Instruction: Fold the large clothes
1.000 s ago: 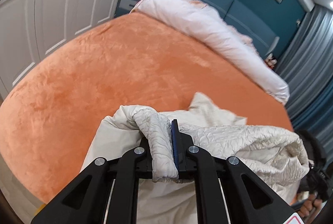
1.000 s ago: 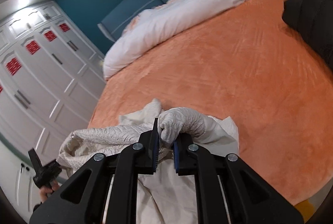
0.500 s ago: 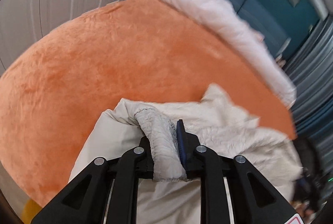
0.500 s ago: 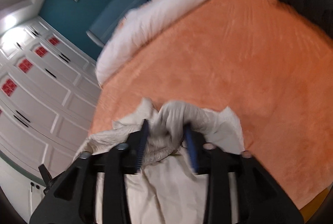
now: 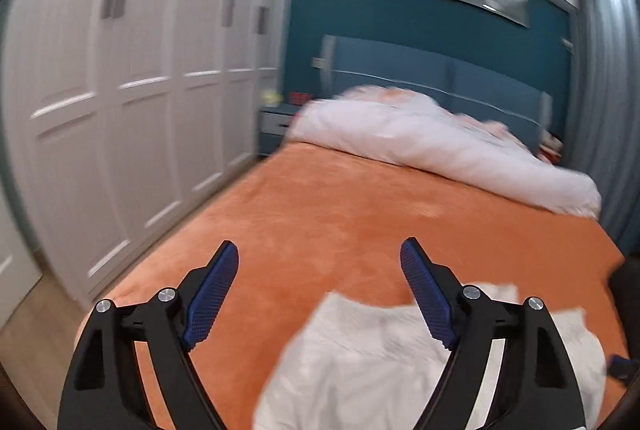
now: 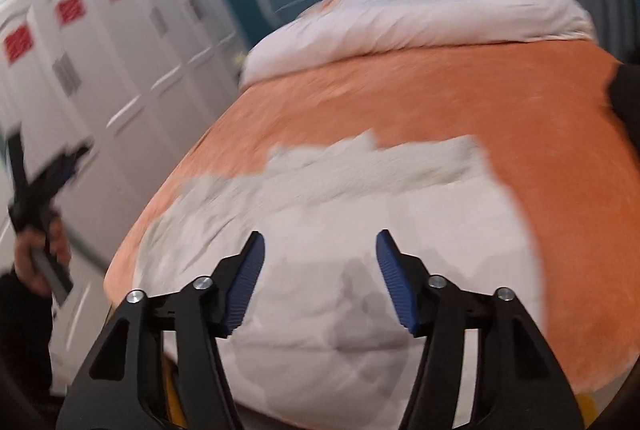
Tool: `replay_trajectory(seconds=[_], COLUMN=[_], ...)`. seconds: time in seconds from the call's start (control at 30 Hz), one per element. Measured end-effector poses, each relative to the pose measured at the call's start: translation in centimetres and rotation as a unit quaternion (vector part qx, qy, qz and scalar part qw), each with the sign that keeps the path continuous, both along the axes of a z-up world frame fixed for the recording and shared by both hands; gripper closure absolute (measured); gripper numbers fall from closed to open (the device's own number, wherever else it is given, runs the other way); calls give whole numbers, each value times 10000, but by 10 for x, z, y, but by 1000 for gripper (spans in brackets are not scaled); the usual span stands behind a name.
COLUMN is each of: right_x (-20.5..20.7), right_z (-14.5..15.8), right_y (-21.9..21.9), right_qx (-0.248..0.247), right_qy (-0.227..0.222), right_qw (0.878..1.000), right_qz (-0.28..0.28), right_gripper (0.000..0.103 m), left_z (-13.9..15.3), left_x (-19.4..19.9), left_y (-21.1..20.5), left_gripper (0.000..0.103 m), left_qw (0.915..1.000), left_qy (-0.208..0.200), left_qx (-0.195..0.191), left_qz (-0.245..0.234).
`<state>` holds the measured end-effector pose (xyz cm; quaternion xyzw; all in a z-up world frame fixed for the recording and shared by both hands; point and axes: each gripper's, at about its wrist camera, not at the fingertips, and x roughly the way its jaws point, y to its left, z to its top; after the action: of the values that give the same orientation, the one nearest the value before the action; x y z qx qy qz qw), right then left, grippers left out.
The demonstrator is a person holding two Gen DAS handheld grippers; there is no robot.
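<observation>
1. Now that both grippers have just been opening, my left gripper stands wide with nothing between its jaws.
2. My right gripper is partly open, also empty.
3. Cream garment lies loose on the orange bed, near its foot edge.
4. It looks doubled over once, I'd judge; smoothing and further folds remain.

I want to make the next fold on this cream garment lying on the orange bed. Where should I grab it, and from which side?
Probably take the cream garment by its far, ragged edge, where the quilted layer ends against the orange blanket. That edge lies free and raised enough to pinch. Come from the near side, over the garment, with the right hand-held gripper; its jaws stand open with nothing between them.
</observation>
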<state>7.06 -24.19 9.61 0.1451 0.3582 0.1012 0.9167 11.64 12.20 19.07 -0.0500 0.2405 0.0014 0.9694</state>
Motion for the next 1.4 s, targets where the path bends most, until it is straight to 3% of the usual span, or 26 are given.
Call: replay_trajectory(seconds=[0.07, 0.1, 0.13, 0.3, 0.57, 0.67, 0.73, 0.93, 1.4], right_x=[6, 10, 18, 55, 112, 119, 123, 137, 143], right_z=[-3, -5, -9, -26, -64, -78, -90, -115, -141], right_y=[31, 44, 63, 90, 5, -18, -29, -32, -39], right_qx=[-150, -297, -551, -1234, -1342, -1149, -971, -677, -215], right_qy=[28, 43, 53, 188, 781, 914, 1028, 1155, 935], right_qw=[9989, 9976, 9949, 9873, 9874, 9875, 9875, 9884, 9926], right_qz=[445, 619, 843, 979, -300, -566, -697, -714, -747], right_gripper=[70, 88, 93, 93, 97, 97, 103, 103, 103], left_z=[-12, -21, -35, -96, -153, -165, -172, -196, -224], left_x=[0, 1, 2, 22, 72, 84, 89, 103, 112], left_y=[-27, -41, -61, -113, -91, -92, -93, -95, -101], left_gripper=[23, 23, 23, 23, 21, 18, 17, 13, 8], left_qw=[9978, 9963, 9935, 9838, 9792, 9792, 9786, 9790, 9835], left_qy=[291, 433, 645, 1303, 1931, 1930, 1955, 1958, 1746], left_qx=[-57, -5, 123, 318, 37, 193, 283, 203, 179], left_qz=[-591, -742, -932, -1192, -617, -591, -582, -522, -449])
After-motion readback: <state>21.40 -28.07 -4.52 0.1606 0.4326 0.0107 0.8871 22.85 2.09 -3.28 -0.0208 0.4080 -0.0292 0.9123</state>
